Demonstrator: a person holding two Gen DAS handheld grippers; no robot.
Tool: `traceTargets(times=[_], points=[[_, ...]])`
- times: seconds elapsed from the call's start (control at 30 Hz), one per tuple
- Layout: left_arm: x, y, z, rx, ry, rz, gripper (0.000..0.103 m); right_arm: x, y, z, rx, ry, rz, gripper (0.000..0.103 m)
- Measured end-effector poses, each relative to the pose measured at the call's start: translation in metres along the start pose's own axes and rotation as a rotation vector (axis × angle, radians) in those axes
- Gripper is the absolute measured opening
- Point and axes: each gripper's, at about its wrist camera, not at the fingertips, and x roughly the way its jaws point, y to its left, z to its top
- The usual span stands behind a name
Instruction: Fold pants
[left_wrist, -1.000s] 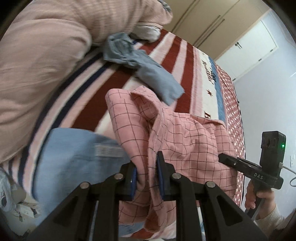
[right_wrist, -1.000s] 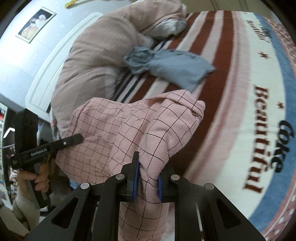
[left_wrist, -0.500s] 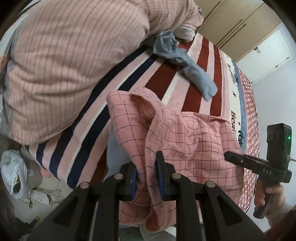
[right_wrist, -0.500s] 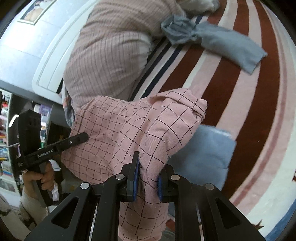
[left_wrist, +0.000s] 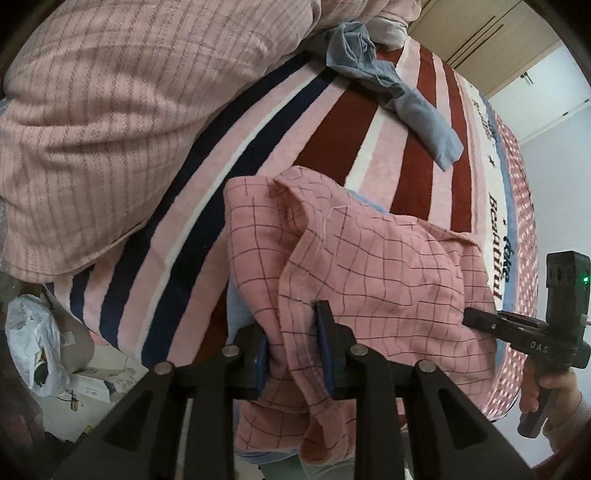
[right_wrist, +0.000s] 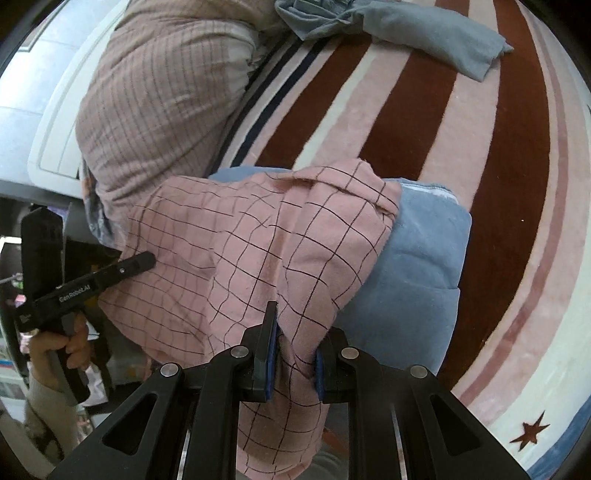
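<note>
The pink checked pants (left_wrist: 388, 277) hang bunched between both grippers near the bed's near edge. They drape over a folded light-blue garment (right_wrist: 413, 266). My left gripper (left_wrist: 293, 350) has a thick fold of the pants between its blue pads, and its jaws are opening while the cloth still fills the gap. My right gripper (right_wrist: 293, 354) is shut on another fold of the pants (right_wrist: 221, 251). In each wrist view the other gripper shows at the side, held by a hand, with its tips sunk in the pink cloth.
A striped red, pink and navy blanket (left_wrist: 332, 147) covers the bed. A bulky pink striped duvet (left_wrist: 129, 110) lies at its head, with a crumpled grey-blue garment (left_wrist: 406, 99) beside it. A white plastic bag (left_wrist: 33, 339) and boxes sit on the floor by the bed.
Both grippers have carried the pants down and toward the bed's edge, over the blue garment. The left jaws stand slightly wider than before.
</note>
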Motion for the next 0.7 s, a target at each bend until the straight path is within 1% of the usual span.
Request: traceTargets(times=[0.13,0.2,0.33,0.4,0.43,0.5,0.63,0.7], points=[[0.0,-0.003,0.002,0.01,0.002,0.021,0.025,0.0,-0.001,0.0,0.016,0.0,-0.003,0.011],[-0.003,-0.005,0.004,0.018,0.0,0.037,0.031,-0.001,-0.001,0.0,0.017,0.003,-0.009,0.014],[-0.008,-0.011,0.006,0.044,0.004,0.067,0.037,-0.003,0.002,-0.001,0.018,-0.001,-0.031,0.016],[-0.009,-0.013,0.006,0.056,0.004,0.077,0.044,-0.004,0.003,-0.002,0.021,-0.007,-0.043,0.016],[-0.01,-0.015,0.006,0.064,0.0,0.085,0.045,-0.004,0.004,-0.002,0.022,-0.011,-0.048,0.017],[-0.013,-0.019,0.006,0.077,-0.006,0.101,0.052,-0.006,0.003,-0.004,0.028,-0.02,-0.055,0.021],[-0.023,-0.027,0.005,0.09,-0.047,0.148,0.06,-0.009,-0.002,-0.011,0.047,-0.041,-0.045,0.025],[-0.03,-0.032,0.002,0.084,-0.068,0.169,0.064,-0.011,-0.005,-0.014,0.051,-0.057,-0.04,0.029]])
